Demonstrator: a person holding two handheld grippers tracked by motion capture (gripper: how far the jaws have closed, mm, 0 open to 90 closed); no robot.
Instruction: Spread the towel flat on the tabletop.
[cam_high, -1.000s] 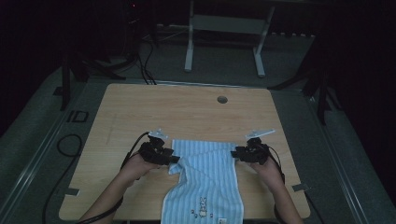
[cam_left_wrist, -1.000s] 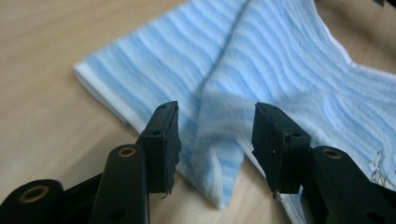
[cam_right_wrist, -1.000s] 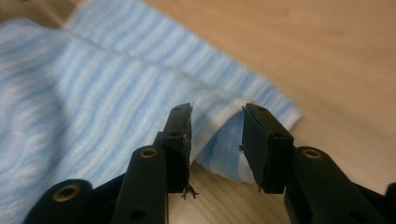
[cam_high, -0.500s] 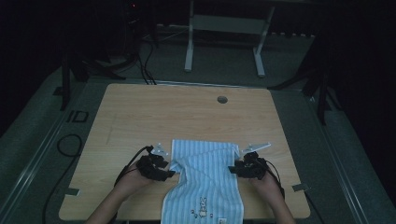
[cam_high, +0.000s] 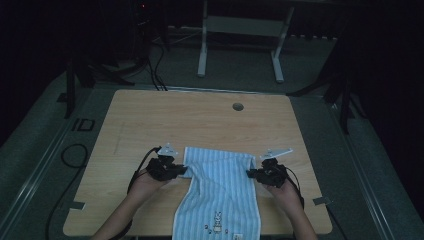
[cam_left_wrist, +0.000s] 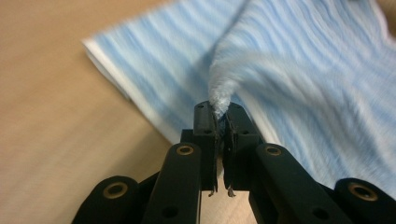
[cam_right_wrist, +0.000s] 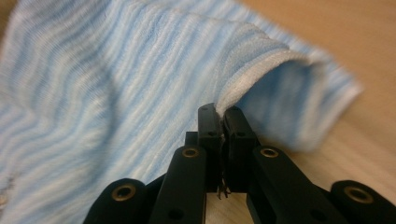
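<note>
A blue-and-white striped towel (cam_high: 220, 192) lies on the wooden table (cam_high: 200, 125), its near end with a small rabbit print hanging over the front edge. My left gripper (cam_high: 179, 170) has just closed and is shut on the towel's left edge (cam_left_wrist: 219, 95), the cloth pinched up between its jaws. My right gripper (cam_high: 252, 174) has just closed too, and is shut on the towel's right hem (cam_right_wrist: 233, 93), which curls up from the table. Both grippers sit at the towel's far end, one on each side.
A round cable hole (cam_high: 238, 106) is in the table's far side. Black cables (cam_high: 75, 155) run over the floor at the left. A white frame (cam_high: 240, 30) stands on the floor beyond the table. Bare wood lies beyond the towel.
Both hands drew back toward the near edge and then in onto the towel's sides. The jaws of both grippers closed on the cloth.
</note>
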